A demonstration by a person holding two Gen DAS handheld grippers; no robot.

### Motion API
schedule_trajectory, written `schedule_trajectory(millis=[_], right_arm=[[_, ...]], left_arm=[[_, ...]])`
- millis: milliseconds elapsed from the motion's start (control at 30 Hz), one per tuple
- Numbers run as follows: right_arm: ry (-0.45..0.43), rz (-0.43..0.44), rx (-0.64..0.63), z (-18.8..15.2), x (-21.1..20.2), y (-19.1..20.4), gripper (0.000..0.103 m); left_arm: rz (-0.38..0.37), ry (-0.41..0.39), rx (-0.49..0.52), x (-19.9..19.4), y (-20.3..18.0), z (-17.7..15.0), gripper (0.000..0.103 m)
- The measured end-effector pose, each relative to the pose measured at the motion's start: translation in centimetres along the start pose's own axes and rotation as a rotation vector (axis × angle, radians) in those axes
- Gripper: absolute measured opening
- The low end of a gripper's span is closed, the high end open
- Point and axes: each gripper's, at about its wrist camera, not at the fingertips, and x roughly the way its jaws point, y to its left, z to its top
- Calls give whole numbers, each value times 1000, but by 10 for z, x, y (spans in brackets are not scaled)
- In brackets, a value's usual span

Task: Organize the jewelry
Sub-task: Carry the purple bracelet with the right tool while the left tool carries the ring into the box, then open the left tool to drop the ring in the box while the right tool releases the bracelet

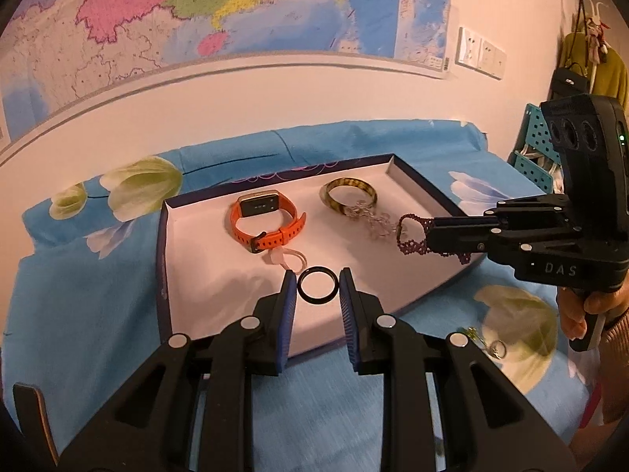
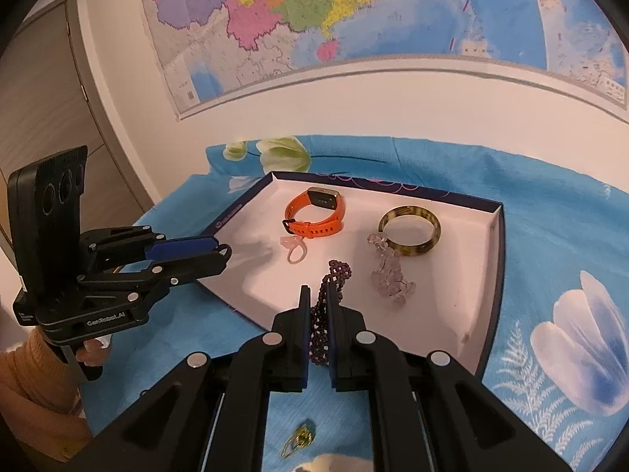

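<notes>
Now: left gripper (image 1: 317, 289) pinches thin black ring (image 1: 317, 284) over white-lined tray (image 1: 412, 181); right gripper (image 2: 319, 306) clamps purple beaded bracelet (image 2: 328, 295) above near rim. Inside: one orange rubber watch (image 1: 264, 218), one mottled bangle (image 1: 349, 196), one clear chip-bead strand (image 2: 387, 271), one pale ring (image 2: 293, 249).

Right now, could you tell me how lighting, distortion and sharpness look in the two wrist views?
Left wrist view: warm orange cast, fisheye bends the wall map, black ring sharp, small gold piece on the cloth soft. Right wrist view: whiter light, dark vignette corners, tray edges bowed, beaded bracelet crisp.
</notes>
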Motion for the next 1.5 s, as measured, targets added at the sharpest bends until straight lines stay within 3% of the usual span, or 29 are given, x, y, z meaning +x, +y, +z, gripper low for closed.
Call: schedule_trajectory(millis=[633, 867, 1067, 1133, 1200, 1267, 1333, 1500], right_arm=[[72, -20, 0, 7, 30, -13, 6], [103, -27, 11, 0, 33, -16, 11], [158, -63, 13, -3, 42, -20, 25], [169, -75, 6, -4, 45, -21, 24], [176, -101, -16, -3, 47, -19, 15], [182, -129, -48, -2, 49, -16, 12], [173, -161, -85, -1, 50, -11, 0], [138, -205, -115, 6, 49, -8, 0]], left_arm=[[32, 114, -28, 58, 10, 3, 23], [42, 136, -43, 67, 15, 1, 23], [46, 139, -43, 69, 15, 1, 23], [47, 139, -44, 70, 14, 1, 23], [50, 139, -43, 70, 14, 1, 23], [51, 139, -42, 71, 14, 1, 23], [54, 138, -41, 71, 13, 1, 23], [57, 135, -44, 71, 14, 1, 23]])
